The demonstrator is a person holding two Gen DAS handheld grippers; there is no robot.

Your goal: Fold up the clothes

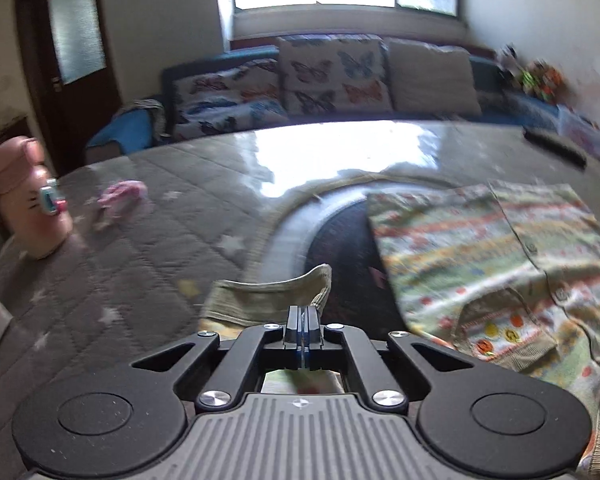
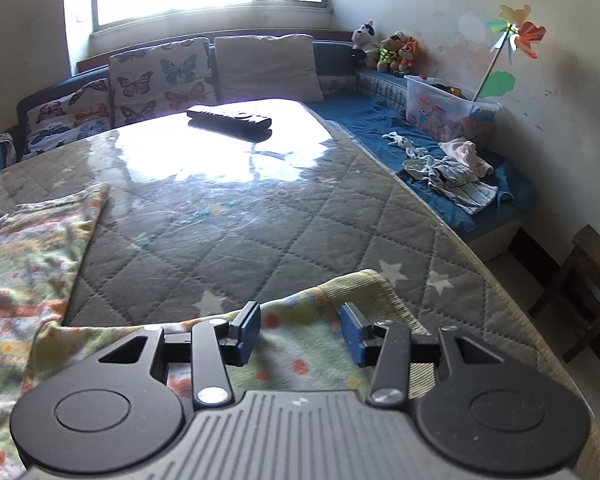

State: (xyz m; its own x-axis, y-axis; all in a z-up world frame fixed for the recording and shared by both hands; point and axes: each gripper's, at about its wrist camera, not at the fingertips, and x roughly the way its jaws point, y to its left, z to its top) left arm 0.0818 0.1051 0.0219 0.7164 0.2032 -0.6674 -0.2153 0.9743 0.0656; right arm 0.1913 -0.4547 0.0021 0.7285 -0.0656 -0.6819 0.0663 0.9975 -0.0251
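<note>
A small patterned garment (image 1: 480, 248) with green, orange and white stripes and buttons lies on the glass-topped table. My left gripper (image 1: 302, 320) is shut on its ribbed green cuff (image 1: 284, 292), lifted above the table. In the right wrist view the same garment (image 2: 24, 248) spreads at the left, and one sleeve (image 2: 300, 344) lies under my right gripper (image 2: 300, 330). That gripper is open, its blue pads either side of the sleeve, just above it.
A black remote (image 2: 228, 118) lies far on the table (image 2: 220, 216). A pink toy (image 1: 28, 200) and a pink scrap (image 1: 124, 194) sit at the left. A sofa with butterfly cushions (image 1: 332, 76) runs behind; loose clothes (image 2: 452, 176) and a toy box (image 2: 444, 108) lie at the right. A dark stool (image 2: 588, 292) stands off the table edge.
</note>
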